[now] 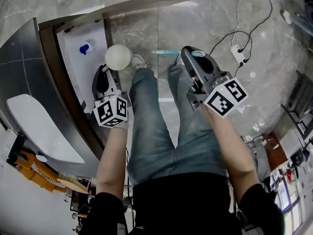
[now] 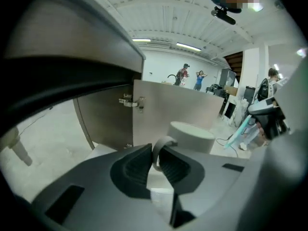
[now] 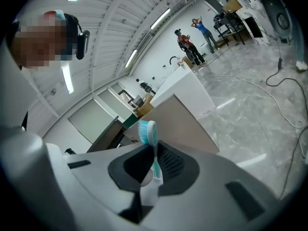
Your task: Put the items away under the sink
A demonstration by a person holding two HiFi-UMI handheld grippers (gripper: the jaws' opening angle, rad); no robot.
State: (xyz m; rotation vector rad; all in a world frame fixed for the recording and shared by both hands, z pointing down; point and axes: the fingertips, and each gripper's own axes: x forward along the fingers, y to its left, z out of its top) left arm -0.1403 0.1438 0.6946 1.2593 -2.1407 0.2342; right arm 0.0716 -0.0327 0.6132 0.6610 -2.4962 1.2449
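Now ease both loads, not yet inside, into open cabinet (image 1: 76,72) under sink (image 1: 39,126). With left gripper (image 2: 155,154) clamped on cup (image 2: 191,134) handle, hold cup level past door (image 1: 142,5) edge; with right gripper (image 3: 151,160) pinching toothbrush (image 3: 147,131) stem, set it down low.

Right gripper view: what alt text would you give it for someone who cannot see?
The hand-held gripper is shut on a teal-and-white toothbrush, bristle head upward. Behind it are a cabinet door and a grey marble floor with cables.
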